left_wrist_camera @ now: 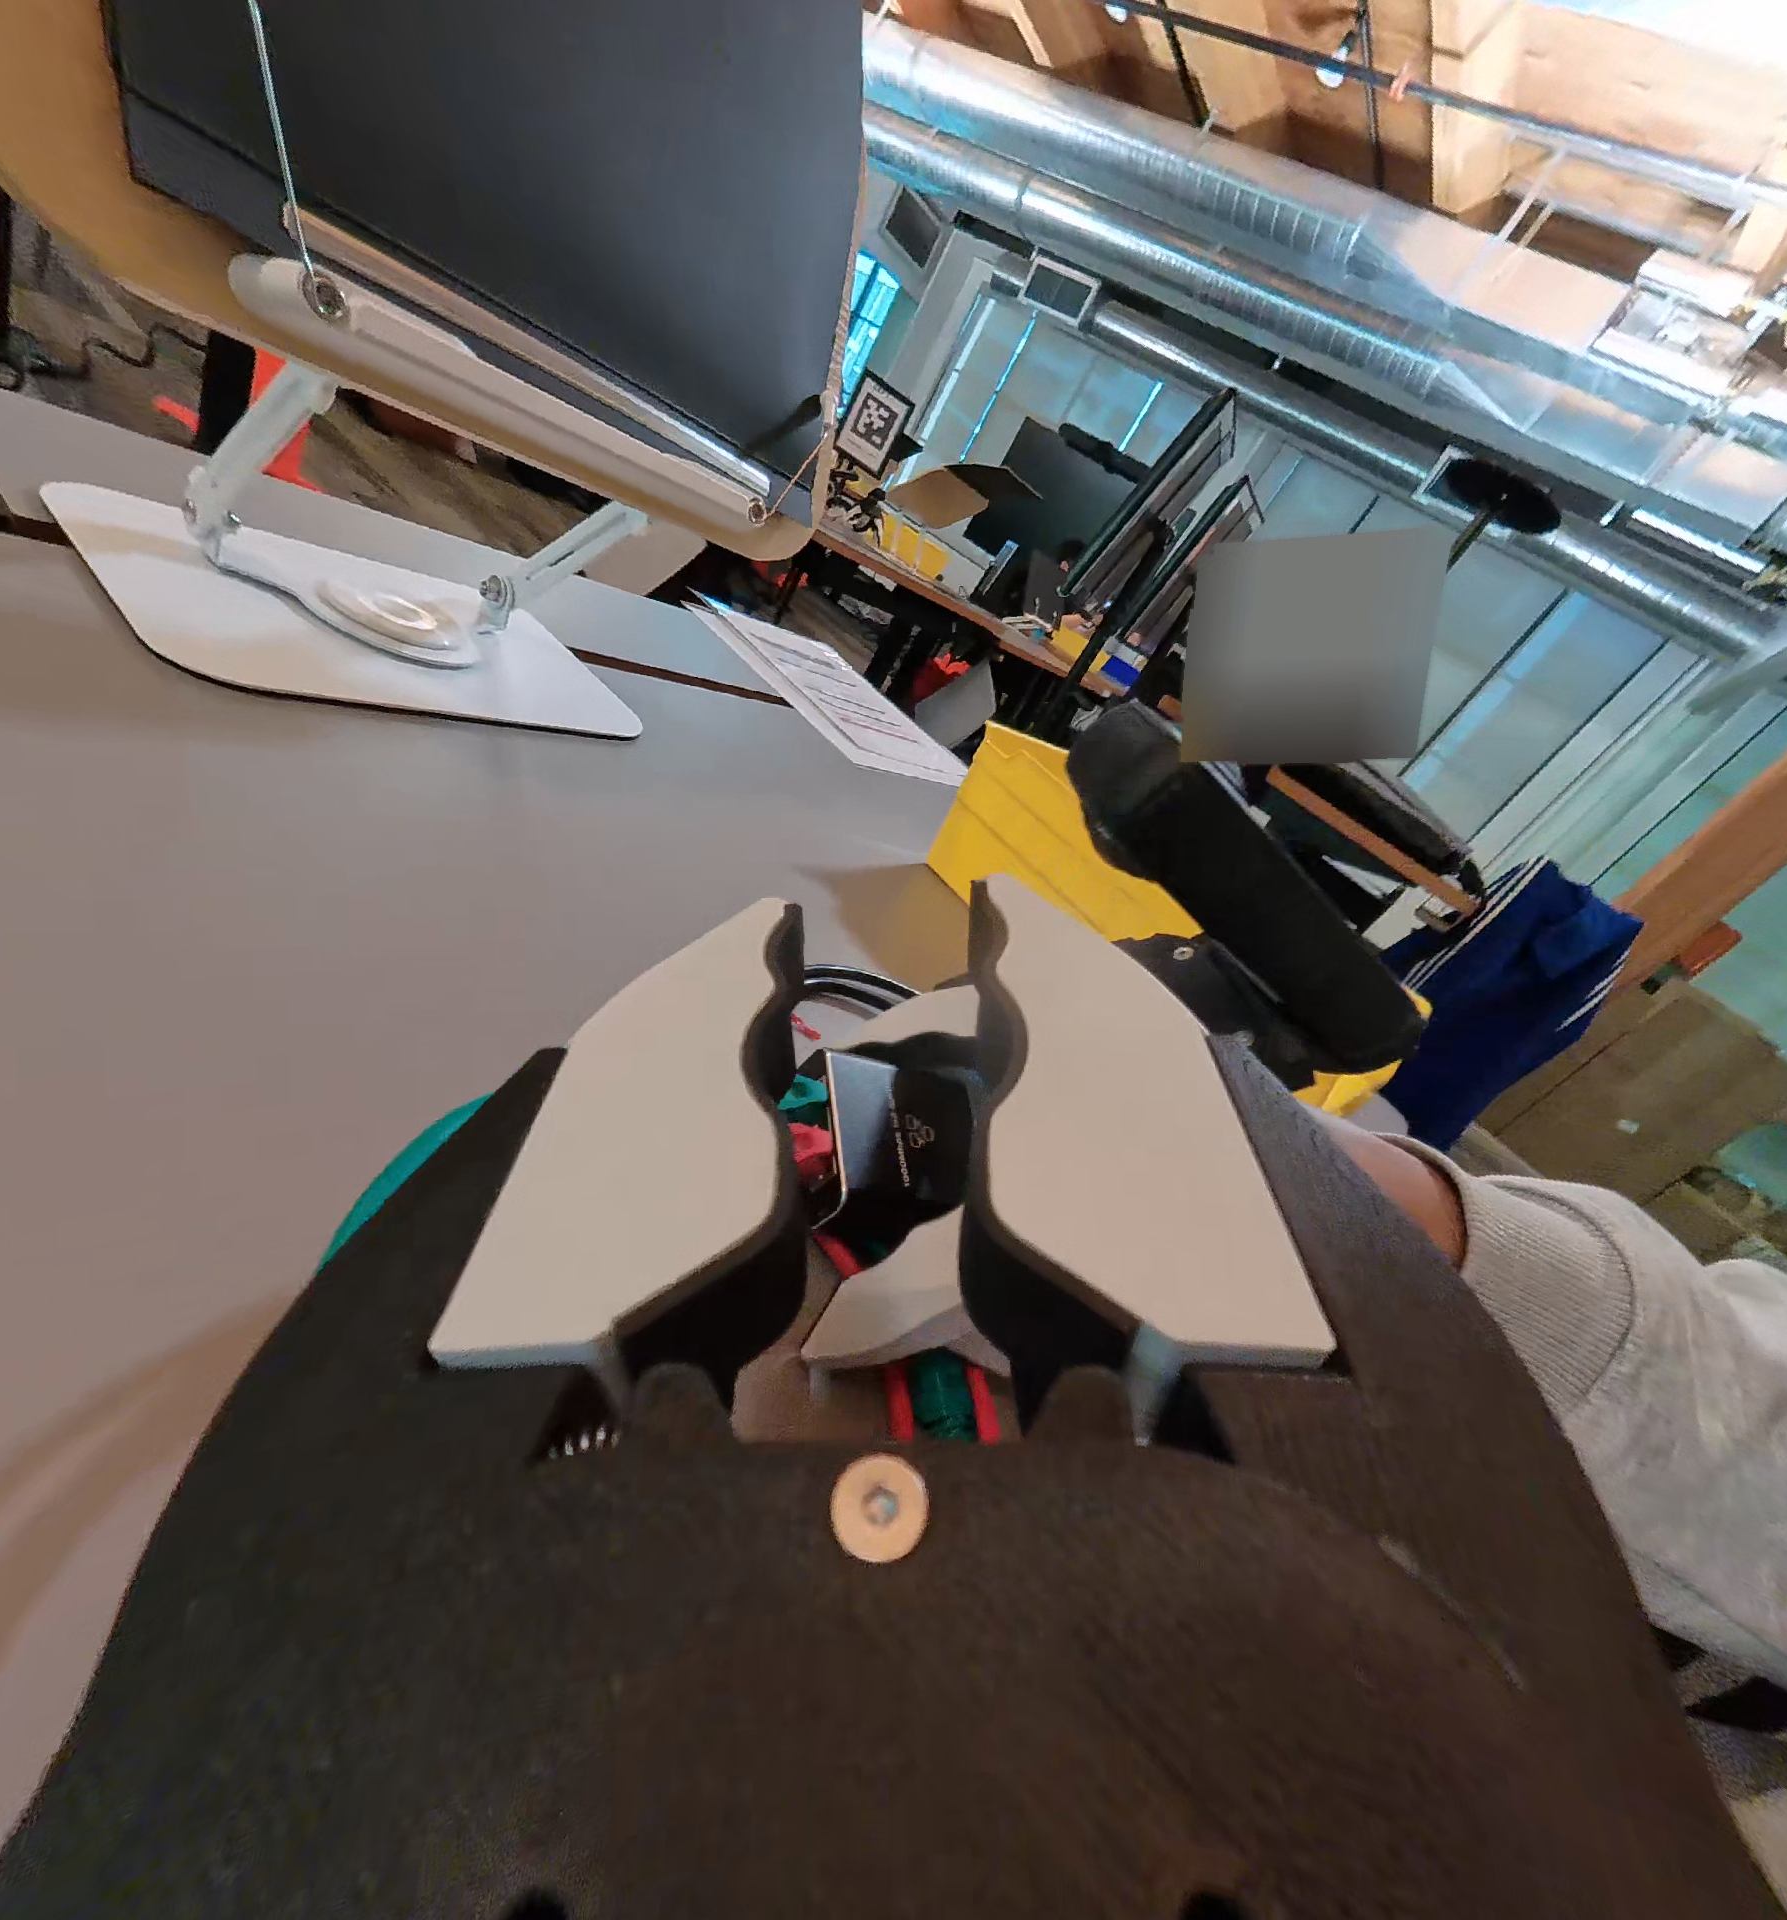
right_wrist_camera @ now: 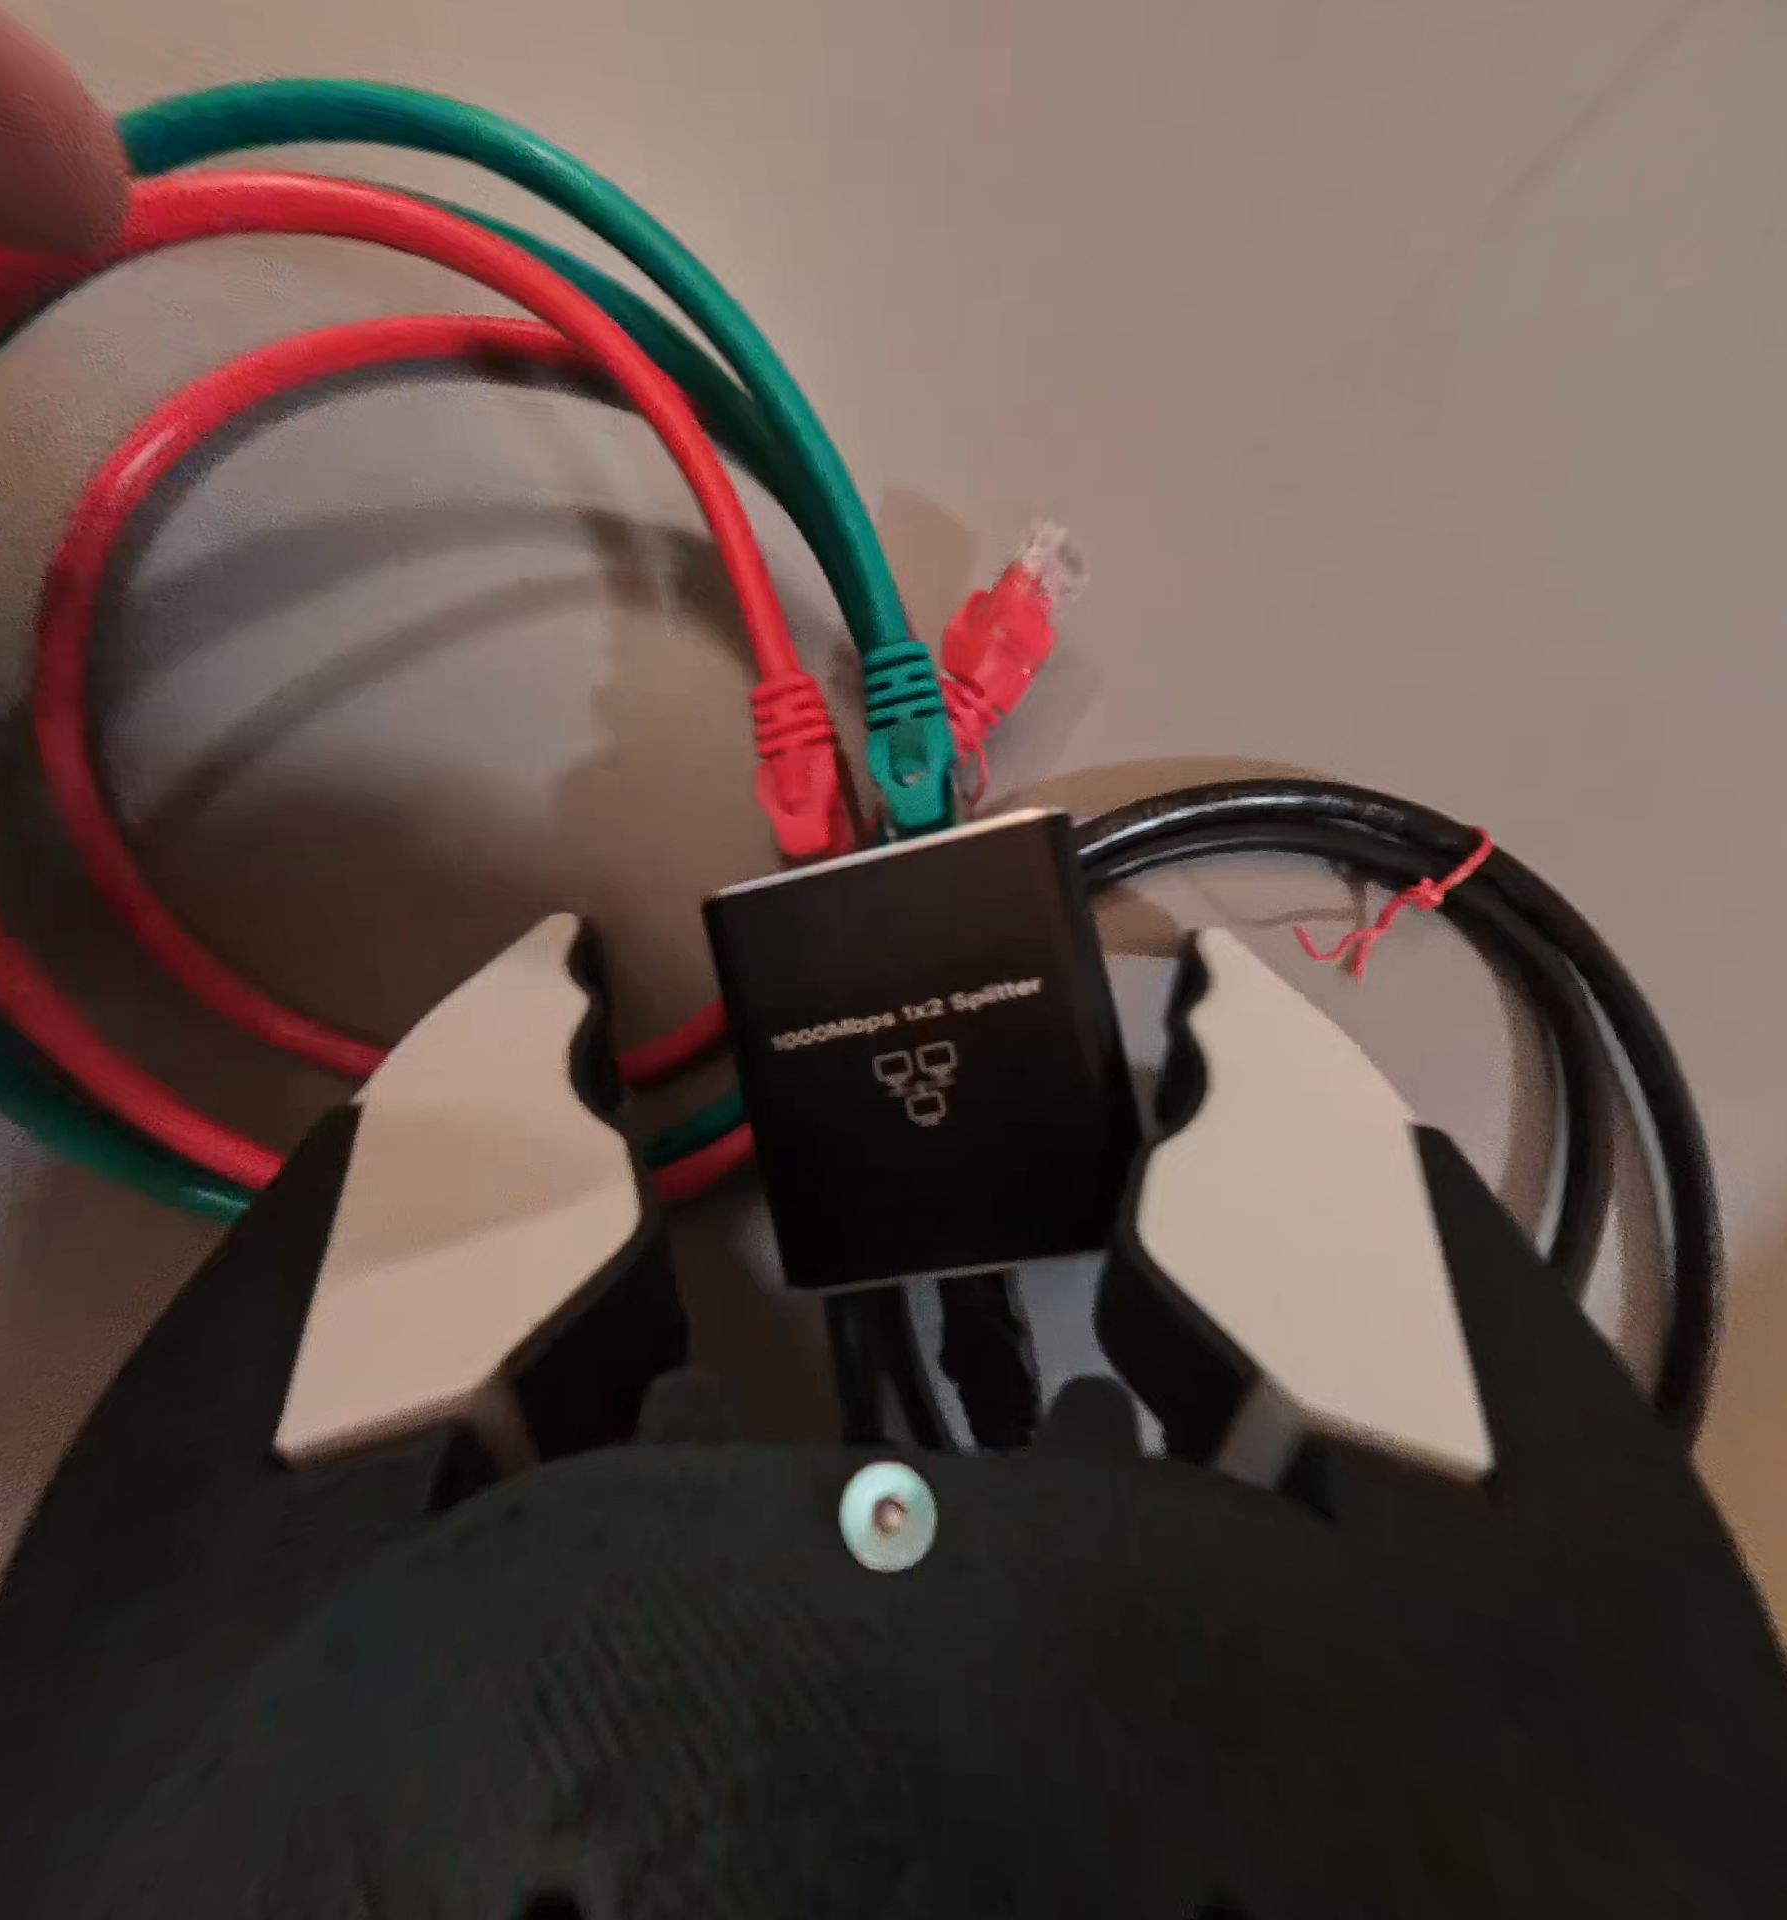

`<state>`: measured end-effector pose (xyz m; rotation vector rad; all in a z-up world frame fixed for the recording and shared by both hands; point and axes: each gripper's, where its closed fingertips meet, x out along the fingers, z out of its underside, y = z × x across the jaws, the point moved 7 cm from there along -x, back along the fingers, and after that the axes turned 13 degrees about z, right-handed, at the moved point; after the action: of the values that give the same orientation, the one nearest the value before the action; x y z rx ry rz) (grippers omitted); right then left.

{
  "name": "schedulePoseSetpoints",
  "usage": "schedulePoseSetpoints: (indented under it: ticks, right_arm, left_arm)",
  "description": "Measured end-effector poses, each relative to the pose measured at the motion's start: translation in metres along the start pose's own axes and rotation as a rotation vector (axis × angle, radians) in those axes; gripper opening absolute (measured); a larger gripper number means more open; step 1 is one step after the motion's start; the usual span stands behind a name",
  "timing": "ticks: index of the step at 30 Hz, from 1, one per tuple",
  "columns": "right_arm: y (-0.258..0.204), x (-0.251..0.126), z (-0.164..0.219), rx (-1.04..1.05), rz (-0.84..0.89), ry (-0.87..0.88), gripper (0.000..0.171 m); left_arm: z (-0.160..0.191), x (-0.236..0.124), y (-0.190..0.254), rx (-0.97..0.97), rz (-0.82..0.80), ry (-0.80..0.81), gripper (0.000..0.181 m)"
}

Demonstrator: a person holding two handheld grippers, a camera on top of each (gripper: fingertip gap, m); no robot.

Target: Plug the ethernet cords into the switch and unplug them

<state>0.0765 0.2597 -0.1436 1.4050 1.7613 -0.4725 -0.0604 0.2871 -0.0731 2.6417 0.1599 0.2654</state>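
The black switch (right_wrist_camera: 930, 1070) lies on the grey table (right_wrist_camera: 1388, 416). A red cord (right_wrist_camera: 795, 748) and a green cord (right_wrist_camera: 904, 727) are plugged side by side into its far face. A second red plug (right_wrist_camera: 1008, 634) lies loose just right of them. My right gripper (right_wrist_camera: 884, 940) is open, with one finger on each side of the switch and a gap on the left. My left gripper (left_wrist_camera: 884, 904) hovers above with its jaws a little apart and empty. Through its gap I see the switch (left_wrist_camera: 899, 1132) and one of the right gripper's grey fingers (left_wrist_camera: 899, 1309).
Black cables (right_wrist_camera: 1595, 987) tied with red wire loop out of the switch's near side to the right. A monitor (left_wrist_camera: 515, 208) on a white stand (left_wrist_camera: 245, 623) is at the back left. A paper sheet (left_wrist_camera: 837, 696) and a yellow bin (left_wrist_camera: 1024, 831) are at the far table edge. A grey sleeve (left_wrist_camera: 1647, 1403) is on the right.
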Motion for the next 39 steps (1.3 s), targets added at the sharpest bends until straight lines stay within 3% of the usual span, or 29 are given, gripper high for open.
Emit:
schedulePoseSetpoints:
  ticks: [2, 3, 4, 10, 14, 17, 20, 23, 29, 35, 39]
  right_arm:
    - [0.001, -0.002, 0.000, -0.007, -0.011, 0.019, 0.090]
    - [0.004, -0.002, 0.001, -0.021, -0.021, 0.032, 0.076]
    - [0.007, -0.001, 0.001, -0.044, -0.039, 0.039, 0.074]
    - [0.024, 0.006, -0.004, -0.211, -0.110, 0.142, 0.074]
    - [0.042, -0.002, -0.007, -0.219, 0.065, 0.238, 0.079]
    - [0.045, -0.030, 0.000, -0.147, 0.076, 0.309, 0.091]
    - [0.043, -0.056, 0.014, 0.036, 0.066, 0.365, 0.078]
    - [0.028, -0.064, 0.030, 0.117, -0.011, 0.341, 0.056]
    - [0.018, -0.041, 0.034, 0.081, 0.016, 0.212, 0.067]
    - [0.026, -0.023, 0.023, 0.095, 0.005, 0.104, 0.090]
    - [0.028, -0.013, 0.015, 0.065, 0.006, 0.043, 0.075]
  left_arm:
    - [0.000, 0.000, 0.000, 0.025, -0.005, -0.014, 0.031]
    - [0.000, 0.000, 0.000, 0.034, -0.006, -0.018, 0.031]
    - [0.000, 0.000, 0.000, 0.040, -0.006, -0.022, 0.031]
    - [0.004, 0.004, 0.001, 0.036, 0.007, -0.040, 0.030]
    - [0.004, 0.004, 0.002, 0.064, -0.002, -0.043, 0.029]
    - [0.001, 0.003, 0.005, 0.084, 0.006, -0.030, 0.030]
    - [0.002, 0.003, 0.004, 0.088, 0.007, -0.031, 0.029]
    - [0.003, 0.004, 0.003, 0.069, 0.013, -0.029, 0.029]
    - [0.006, 0.006, 0.004, 0.061, 0.022, -0.043, 0.028]
    - [0.008, 0.009, 0.006, 0.086, 0.020, -0.070, 0.028]
    - [0.010, 0.011, 0.007, 0.080, 0.025, -0.075, 0.028]
